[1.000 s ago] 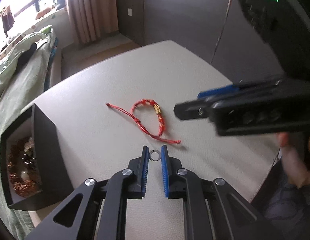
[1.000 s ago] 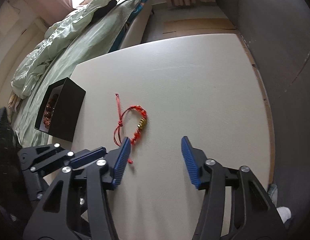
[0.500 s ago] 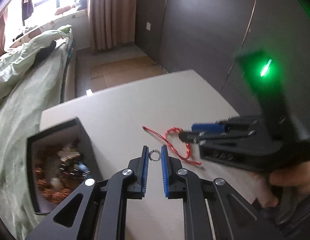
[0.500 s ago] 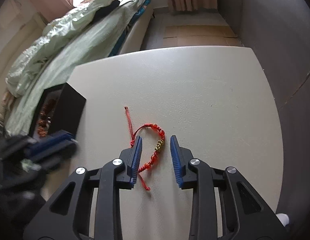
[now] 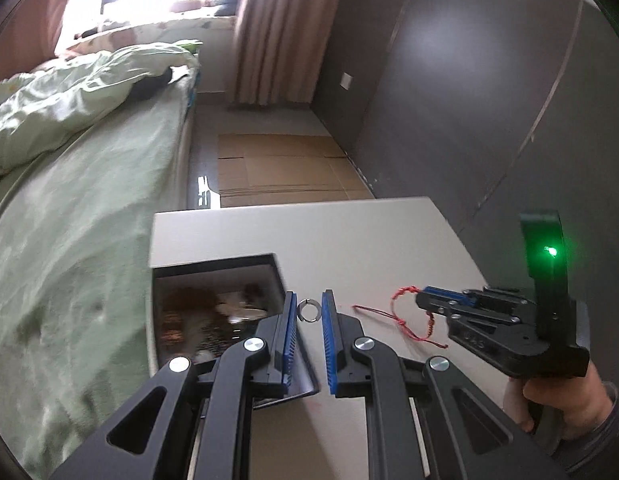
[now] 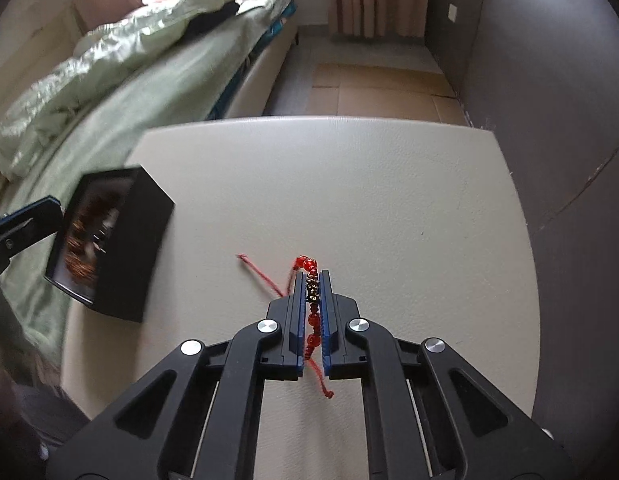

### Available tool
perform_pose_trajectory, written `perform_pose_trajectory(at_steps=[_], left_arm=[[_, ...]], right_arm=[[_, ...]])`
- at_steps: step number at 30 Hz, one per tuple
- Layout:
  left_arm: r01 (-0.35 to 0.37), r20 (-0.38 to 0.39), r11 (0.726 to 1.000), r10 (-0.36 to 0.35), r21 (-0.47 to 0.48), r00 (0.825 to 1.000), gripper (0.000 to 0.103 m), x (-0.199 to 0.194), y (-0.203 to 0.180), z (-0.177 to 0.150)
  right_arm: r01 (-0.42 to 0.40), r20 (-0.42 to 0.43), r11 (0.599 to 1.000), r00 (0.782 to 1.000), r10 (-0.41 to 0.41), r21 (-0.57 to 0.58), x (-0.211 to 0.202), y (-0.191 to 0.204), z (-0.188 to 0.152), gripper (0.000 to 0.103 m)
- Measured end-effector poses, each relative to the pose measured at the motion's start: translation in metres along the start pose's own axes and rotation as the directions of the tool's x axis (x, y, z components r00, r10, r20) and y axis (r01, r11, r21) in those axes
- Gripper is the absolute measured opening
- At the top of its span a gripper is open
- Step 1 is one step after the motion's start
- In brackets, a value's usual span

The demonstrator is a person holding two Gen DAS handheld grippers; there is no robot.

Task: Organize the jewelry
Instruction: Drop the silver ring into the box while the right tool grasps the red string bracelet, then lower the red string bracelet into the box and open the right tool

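Risk lay in the small ring (image 5: 308, 311), pinched between the left gripper (image 5: 309, 312) tips beside the black box (image 5: 213, 304), slipping free, while the right gripper (image 6: 312, 292) clamped the red bracelet (image 6: 311, 300), apparently low over the table (image 6: 349, 184), cords trailing to snag.

Ring: a small silver band (image 5: 308, 311), pinched upright between the blue pads, just beside the box's near corner.
Bracelet: red cord (image 6: 312, 304) with red beads and gold charms, clamped lengthwise between blue pads, cord ends trailing loose over the table.
Box: black, open (image 6: 121, 248), holding blurred brown jewelry.
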State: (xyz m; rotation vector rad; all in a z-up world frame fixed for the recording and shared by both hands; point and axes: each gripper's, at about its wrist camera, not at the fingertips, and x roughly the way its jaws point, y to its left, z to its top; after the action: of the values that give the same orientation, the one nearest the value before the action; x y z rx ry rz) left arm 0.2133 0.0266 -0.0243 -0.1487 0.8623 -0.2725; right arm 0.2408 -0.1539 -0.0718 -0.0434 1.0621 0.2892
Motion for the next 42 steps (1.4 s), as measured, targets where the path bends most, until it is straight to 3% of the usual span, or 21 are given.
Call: perform_pose_trajectory(at_steps=[5,13,16,18,20,22,32,40,42], left_arm=[[-0.001,0.004,0.998,0.002,-0.068,1.000,0.011,-0.016,0.025,0.001],[0.009,-0.031,0.990,-0.013,-0.141,0.999,0.011,-0.007,0.054,-0.006],[0.052,-0.049,0.979,-0.063,-0.199,0.997,0.012,-0.001,0.065,-0.007],[0.061,-0.033,0.969,-0.071,-0.239,0.997,0.030,-0.004,0.074,-0.006],[0.045,0.003,0.969,-0.046,-0.243,0.999,0.040,-0.012,0.079,-0.004],[0.037,0.026,0.969,-0.032,-0.244,0.999,0.042,-0.019,0.082,-0.001],[-0.007,0.042,0.961,0.019,-0.277,0.999,0.041,-0.027,0.104,-0.004],[-0.045,0.051,0.974,0.058,-0.221,0.997,0.042,-0.035,0.099,-0.012],[-0.052,0.063,0.976,0.067,-0.211,0.996,0.042,-0.039,0.098,-0.015]], right_arm=[[-0.049,0.070,0.998,0.996,0.047,0.035,-0.026,0.003,0.005,0.007],[-0.124,0.185,0.991,0.976,0.112,0.054,-0.052,0.017,0.012,0.007],[-0.146,0.222,0.988,0.966,0.133,0.042,-0.057,0.027,0.015,0.007],[-0.168,0.252,0.985,0.955,0.155,0.032,-0.062,0.032,0.017,0.007],[-0.196,0.278,0.980,0.943,0.183,0.021,-0.068,0.039,0.018,0.007],[-0.223,0.301,0.975,0.929,0.213,-0.001,-0.071,0.049,0.020,0.007],[-0.304,0.280,0.951,0.909,0.309,-0.063,-0.057,0.099,0.023,0.007],[-0.366,0.262,0.929,0.892,0.368,-0.059,-0.051,0.121,0.026,0.007],[-0.409,0.256,0.911,0.877,0.408,-0.051,-0.049,0.125,0.028,0.008]])
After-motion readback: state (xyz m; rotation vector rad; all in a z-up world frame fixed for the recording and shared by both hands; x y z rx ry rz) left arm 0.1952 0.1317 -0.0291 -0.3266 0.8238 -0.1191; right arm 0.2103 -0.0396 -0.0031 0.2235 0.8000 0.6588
